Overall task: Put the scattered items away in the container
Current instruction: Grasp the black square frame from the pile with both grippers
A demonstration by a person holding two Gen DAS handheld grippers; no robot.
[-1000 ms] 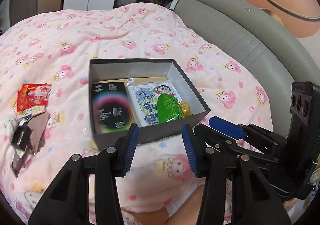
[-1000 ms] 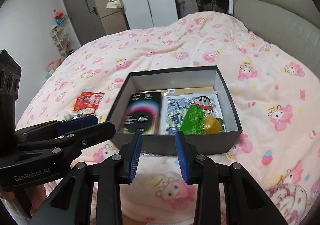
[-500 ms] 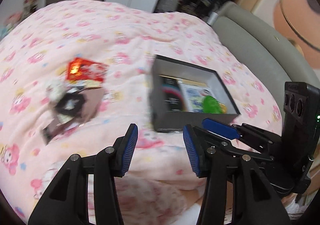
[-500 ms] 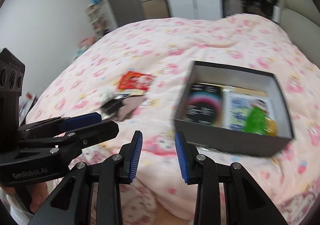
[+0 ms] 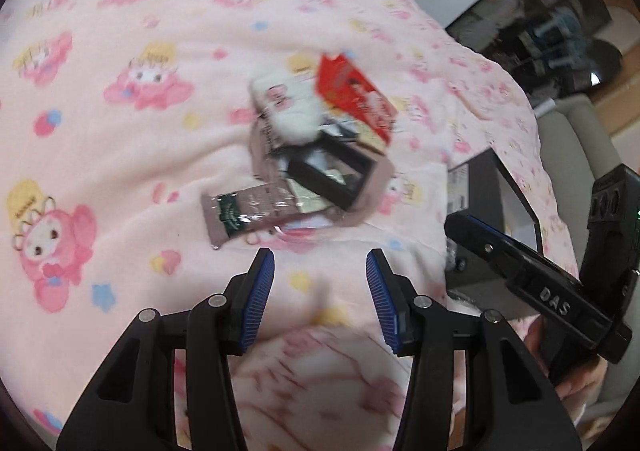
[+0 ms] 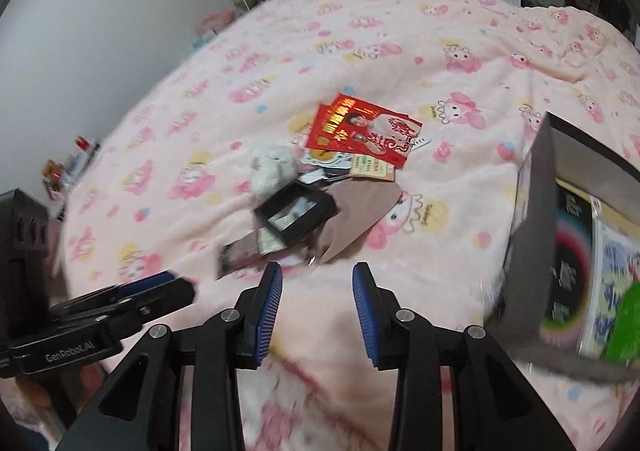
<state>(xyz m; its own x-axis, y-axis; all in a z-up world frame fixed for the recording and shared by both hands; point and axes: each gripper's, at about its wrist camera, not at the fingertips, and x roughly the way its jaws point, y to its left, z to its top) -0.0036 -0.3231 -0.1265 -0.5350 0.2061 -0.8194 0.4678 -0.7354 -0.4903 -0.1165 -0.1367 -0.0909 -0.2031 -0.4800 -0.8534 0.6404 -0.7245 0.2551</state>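
With empty, parted fingers, the left gripper (image 5: 320,283) and right gripper (image 6: 317,297), its jaws just widening, neared the pile beside the grey box (image 6: 538,211); next probably grasping the sachet (image 5: 252,213).

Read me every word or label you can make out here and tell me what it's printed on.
"DAS": side of the right claw.
"GenRobot.AI": side of the left claw.
Red envelopes: gold characters, too blurred to read.
Brown sachet and dark box label: print too small and blurred.
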